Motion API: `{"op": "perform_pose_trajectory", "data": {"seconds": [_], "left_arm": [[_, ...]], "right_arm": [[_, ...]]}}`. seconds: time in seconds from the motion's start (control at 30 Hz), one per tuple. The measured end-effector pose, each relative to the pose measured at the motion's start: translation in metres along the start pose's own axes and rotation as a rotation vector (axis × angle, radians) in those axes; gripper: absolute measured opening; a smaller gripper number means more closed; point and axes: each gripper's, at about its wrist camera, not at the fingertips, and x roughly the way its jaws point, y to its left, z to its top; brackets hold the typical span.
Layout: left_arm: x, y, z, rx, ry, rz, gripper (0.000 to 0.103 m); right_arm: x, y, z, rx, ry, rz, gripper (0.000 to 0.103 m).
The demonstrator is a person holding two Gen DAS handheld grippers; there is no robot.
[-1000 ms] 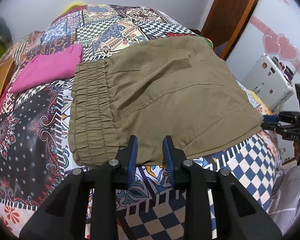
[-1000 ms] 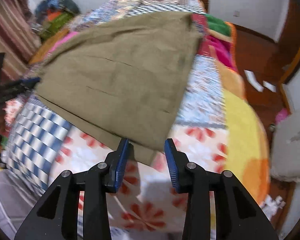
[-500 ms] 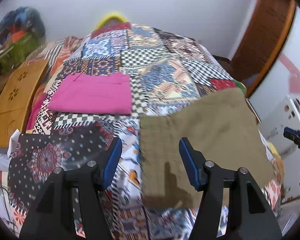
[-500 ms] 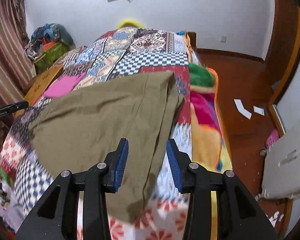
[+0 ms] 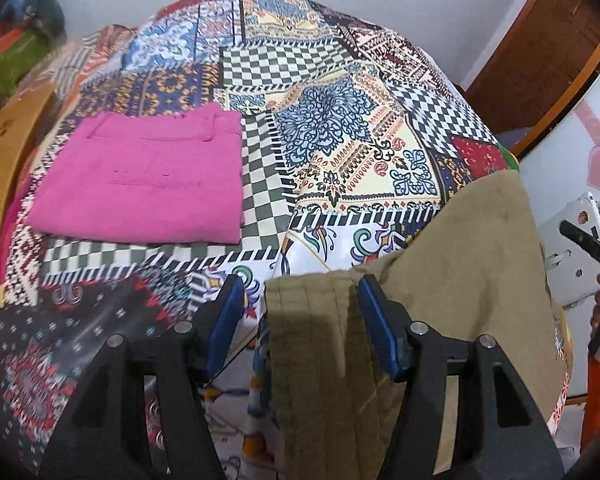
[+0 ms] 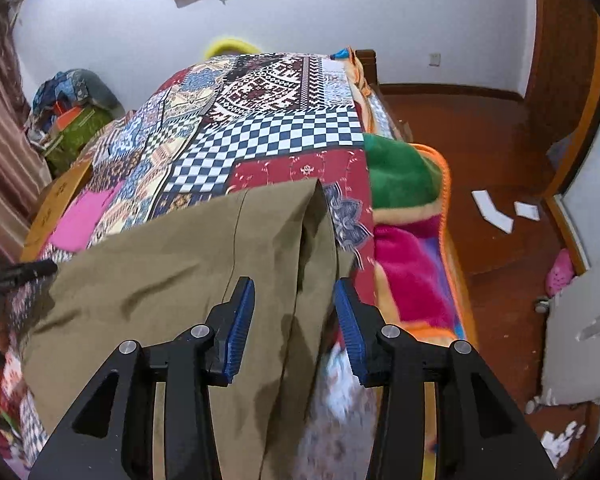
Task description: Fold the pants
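The olive-brown pants (image 5: 460, 280) lie folded on the patchwork bedspread (image 5: 340, 120) near the bed's front edge. My left gripper (image 5: 300, 320) is open, its blue pads either side of the pants' gathered waistband end. My right gripper (image 6: 294, 320) is open over the other end of the pants (image 6: 180, 280), where a fold stands up between the pads. Neither gripper holds cloth. The right gripper's tip shows at the far right in the left wrist view (image 5: 588, 242).
A folded pink garment (image 5: 140, 180) lies on the bed to the left of the pants. A wooden board (image 5: 0, 152) leans at the bed's left side. A bright fleece blanket (image 6: 404, 248) hangs over the right side above the wooden floor (image 6: 480, 140).
Both grippers have opened wider and swung up and closer over the pants. The left gripper went from the long near edge to the waistband end.
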Motion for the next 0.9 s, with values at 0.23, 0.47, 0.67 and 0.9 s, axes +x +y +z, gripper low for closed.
{"op": "perform_pose_trajectory", "data": {"seconds": [0.23, 0.47, 0.67, 0.9], "left_arm": [[0.021, -0.006, 0.006, 0.039, 0.027, -0.02, 0.059], [0.027, -0.005, 0.002, 0.028, 0.014, -0.02, 0.056], [0.019, -0.007, -0.003, 0.02, -0.027, -0.008, 0.053], [0.019, -0.011, -0.008, 0.027, -0.057, 0.027, 0.052]], "right_arm": [[0.046, 0.0, 0.023, -0.021, 0.039, -0.011, 0.038], [0.074, 0.003, 0.04, -0.044, 0.074, 0.044, 0.038], [0.079, 0.003, 0.045, -0.019, 0.09, 0.109, 0.014], [0.069, 0.037, 0.038, -0.214, 0.025, -0.089, 0.01]]}}
